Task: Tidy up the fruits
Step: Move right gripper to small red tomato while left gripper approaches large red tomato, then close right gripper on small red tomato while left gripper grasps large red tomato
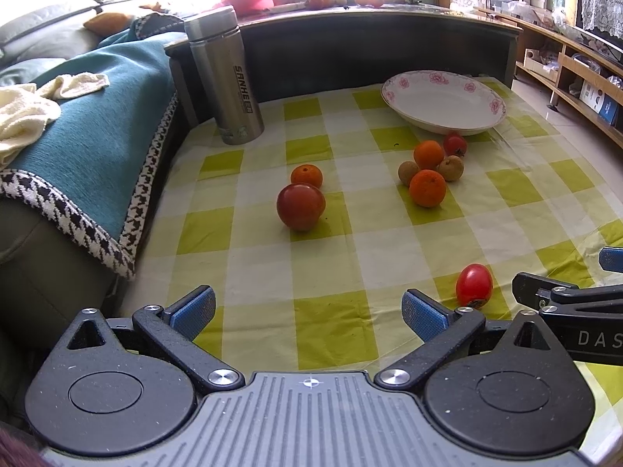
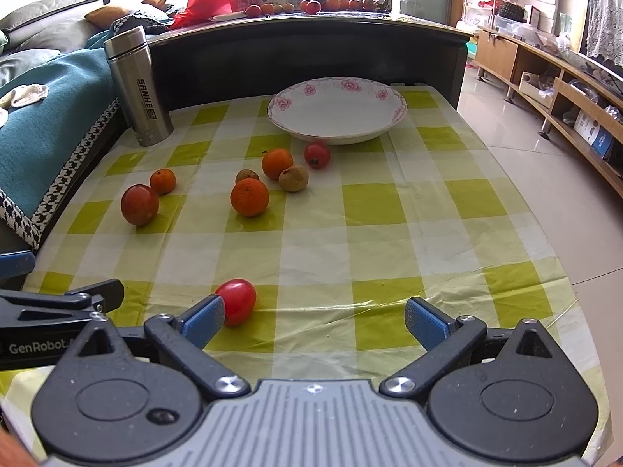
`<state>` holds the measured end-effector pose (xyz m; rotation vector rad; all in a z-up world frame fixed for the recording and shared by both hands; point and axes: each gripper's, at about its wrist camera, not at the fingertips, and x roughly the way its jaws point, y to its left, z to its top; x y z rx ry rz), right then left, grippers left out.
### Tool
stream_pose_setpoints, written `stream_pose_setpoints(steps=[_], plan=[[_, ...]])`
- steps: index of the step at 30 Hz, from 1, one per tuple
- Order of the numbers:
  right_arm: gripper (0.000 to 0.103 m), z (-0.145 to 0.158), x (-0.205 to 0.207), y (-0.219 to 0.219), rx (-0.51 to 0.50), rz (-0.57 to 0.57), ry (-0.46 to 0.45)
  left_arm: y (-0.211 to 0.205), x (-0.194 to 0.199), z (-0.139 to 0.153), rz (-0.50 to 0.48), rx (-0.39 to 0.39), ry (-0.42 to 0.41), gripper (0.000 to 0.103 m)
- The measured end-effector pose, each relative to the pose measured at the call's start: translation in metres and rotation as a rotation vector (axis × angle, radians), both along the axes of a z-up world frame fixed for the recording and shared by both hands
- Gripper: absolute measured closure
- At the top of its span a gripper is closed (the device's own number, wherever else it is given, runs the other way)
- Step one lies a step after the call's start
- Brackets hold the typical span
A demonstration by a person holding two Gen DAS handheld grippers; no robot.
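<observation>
Both grippers sit low at the near table edge, jaws spread wide, nothing held. The left gripper (image 1: 307, 311) faces bare checked cloth (image 1: 272, 272). The right gripper (image 2: 314, 317) has the small red tomato (image 2: 236, 300) just off its left pad (image 2: 204, 321), outside the gap rather than between the fingers.

Likely step: take this nearest fruit first. To do it well, the right gripper should shift left until the tomato is centred, then close gently; it is smooth and egg-shaped, so it may roll or squirt out.

Mid-table: a large dark-red fruit (image 2: 139, 204) touching a small orange (image 2: 162, 181), then a cluster of oranges (image 2: 249, 197) and brown fruits (image 2: 293, 178).

Farthest, the floral plate (image 2: 337, 132) stands empty, the probable destination, with a steel flask (image 2: 138, 85) to its left.
</observation>
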<state>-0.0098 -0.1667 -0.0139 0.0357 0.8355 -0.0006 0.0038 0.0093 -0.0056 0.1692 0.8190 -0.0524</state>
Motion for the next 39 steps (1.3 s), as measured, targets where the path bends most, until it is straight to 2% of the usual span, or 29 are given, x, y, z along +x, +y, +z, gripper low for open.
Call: stream_pose_setpoints(steps=[6,11,18,21,23,27,28,30,32,34,37,39], plan=[[0.001,-0.002,0.003,0.001,0.011,0.012,0.008,0.001,0.001,-0.001,-0.001,0.002,-0.004,0.001],[0.006,-0.007,0.01,0.003,0.02,0.03,0.03,0.009,0.003,0.001,-0.005,-0.063,-0.006,0.0],[0.013,-0.011,0.013,0.017,-0.015,0.11,0.018,0.013,0.008,0.003,0.019,-0.024,-0.036,0.0],[0.02,-0.013,0.018,0.026,-0.033,0.157,0.008,0.014,0.009,0.005,0.017,-0.017,-0.048,0.0],[0.03,-0.019,0.024,0.031,-0.041,0.179,0.014,0.015,0.01,0.004,0.014,-0.012,-0.052,0.0],[0.039,-0.03,0.033,0.039,-0.045,0.216,0.036,0.015,0.015,0.005,-0.001,-0.015,-0.073,0.0],[0.045,-0.033,0.035,0.041,-0.052,0.222,0.043,0.015,0.018,0.004,-0.004,-0.012,-0.077,0.0],[0.049,-0.035,0.034,0.043,-0.074,0.24,0.025,0.013,0.028,0.003,-0.015,-0.003,-0.075,0.0],[0.058,-0.034,0.034,0.044,-0.069,0.264,0.021,0.011,0.037,0.001,-0.032,-0.001,-0.077,0.002],[0.063,-0.033,0.033,0.043,-0.071,0.263,0.019,0.009,0.044,-0.001,-0.05,0.003,-0.094,0.005],[0.063,-0.032,0.033,0.04,-0.055,0.27,0.02,0.007,0.057,-0.007,-0.061,0.019,-0.083,0.015],[0.063,-0.032,0.034,0.038,-0.042,0.272,0.022,0.009,0.067,-0.012,-0.061,0.009,-0.074,0.026]])
